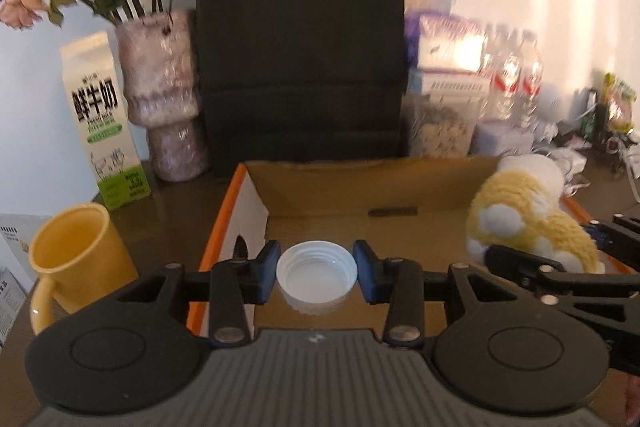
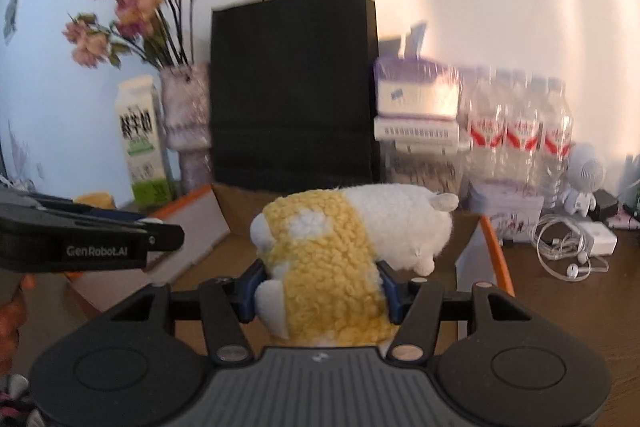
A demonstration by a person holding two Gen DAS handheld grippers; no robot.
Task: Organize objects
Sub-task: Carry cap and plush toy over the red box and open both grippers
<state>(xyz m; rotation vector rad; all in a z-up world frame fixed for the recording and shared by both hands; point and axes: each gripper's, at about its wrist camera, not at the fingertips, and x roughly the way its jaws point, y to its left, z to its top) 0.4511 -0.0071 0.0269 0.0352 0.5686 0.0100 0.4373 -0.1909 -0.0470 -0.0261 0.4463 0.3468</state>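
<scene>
My left gripper point(image 1: 316, 273) is shut on a white plastic lid point(image 1: 316, 273), open side up, held over the near part of an open cardboard box point(image 1: 340, 195) with orange edges. My right gripper point(image 2: 320, 287) is shut on a yellow and white plush toy point(image 2: 340, 247), its blue pads pressed into the yellow body, the white head pointing right. The toy hangs over the same box point(image 2: 496, 255). In the left wrist view the plush toy point(image 1: 528, 223) and the right gripper's black frame point(image 1: 560, 275) show at the right. The left gripper's frame point(image 2: 80, 243) shows at the left of the right wrist view.
Behind the box stand a black paper bag point(image 1: 300, 47), a vase of dried flowers point(image 1: 164, 95) and a milk carton point(image 1: 104, 123). A yellow mug point(image 1: 76, 255) sits left of the box. Water bottles point(image 2: 520, 131), stacked packages point(image 2: 416, 99), a small white speaker point(image 2: 584, 179) and white earphones point(image 2: 568, 247) crowd the right.
</scene>
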